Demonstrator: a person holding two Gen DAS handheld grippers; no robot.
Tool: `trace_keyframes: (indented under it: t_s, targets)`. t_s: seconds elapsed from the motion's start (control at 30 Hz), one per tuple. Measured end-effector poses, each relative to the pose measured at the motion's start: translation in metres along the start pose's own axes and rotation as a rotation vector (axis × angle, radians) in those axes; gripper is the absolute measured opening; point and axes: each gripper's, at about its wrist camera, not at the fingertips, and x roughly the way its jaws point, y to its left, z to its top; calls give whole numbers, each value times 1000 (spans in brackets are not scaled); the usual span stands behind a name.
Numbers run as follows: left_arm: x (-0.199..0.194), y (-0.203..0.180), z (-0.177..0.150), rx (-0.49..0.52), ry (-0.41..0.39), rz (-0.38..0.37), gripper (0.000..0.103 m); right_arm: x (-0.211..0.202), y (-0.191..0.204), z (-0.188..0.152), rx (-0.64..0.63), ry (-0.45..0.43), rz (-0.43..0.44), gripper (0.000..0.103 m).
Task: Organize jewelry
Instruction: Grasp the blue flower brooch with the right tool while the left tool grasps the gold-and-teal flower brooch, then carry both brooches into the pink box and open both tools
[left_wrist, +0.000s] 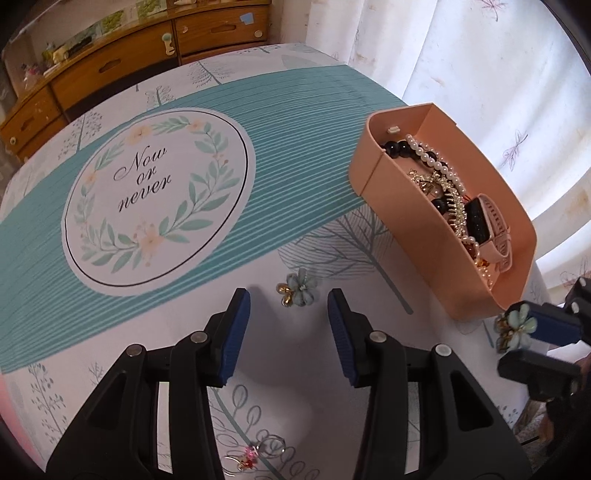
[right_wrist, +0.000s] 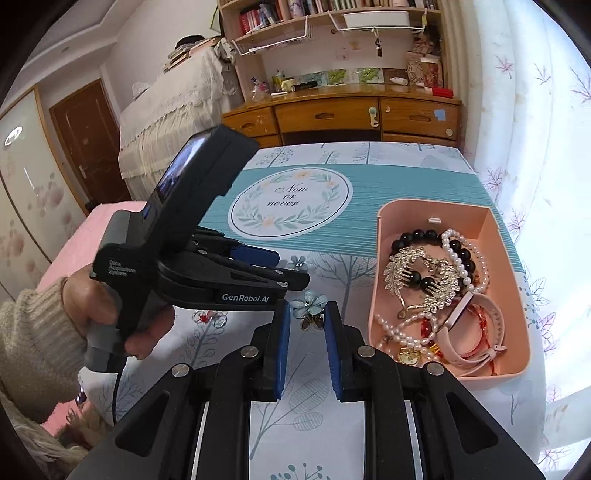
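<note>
A pink box (left_wrist: 417, 229) (right_wrist: 511, 266) at the table's right holds pearl and black bead bracelets, a gold comb (right_wrist: 421, 280) and a pink watch (left_wrist: 491, 236). My left gripper (left_wrist: 288, 299) is open, a teal flower earring (left_wrist: 297, 291) lying on the cloth between its fingertips. My right gripper (right_wrist: 306, 314) is shut on a matching teal flower earring (right_wrist: 308, 308), held above the table just left of the box; it also shows in the left wrist view (left_wrist: 517, 325).
A red-stoned ring (left_wrist: 247, 456) (right_wrist: 207, 317) lies on the patterned tablecloth (left_wrist: 155, 173) near the front edge. A wooden dresser (right_wrist: 343, 114) stands behind the table. White curtains (right_wrist: 535, 129) hang at the right.
</note>
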Motion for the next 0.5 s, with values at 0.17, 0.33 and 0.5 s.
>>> trace_keyframes:
  t_s: [0.17, 0.33, 0.5]
  targets:
    - [2, -7, 1, 35, -21, 40, 22, -6, -6, -4, 34, -2, -9, 18]
    - [0, -12, -1, 50, -32, 60, 12, -12, -15, -7, 67, -23, -26, 18]
    - [-26, -20, 4, 16, -85, 33, 12, -31, -31, -6, 118, -74, -63, 18]
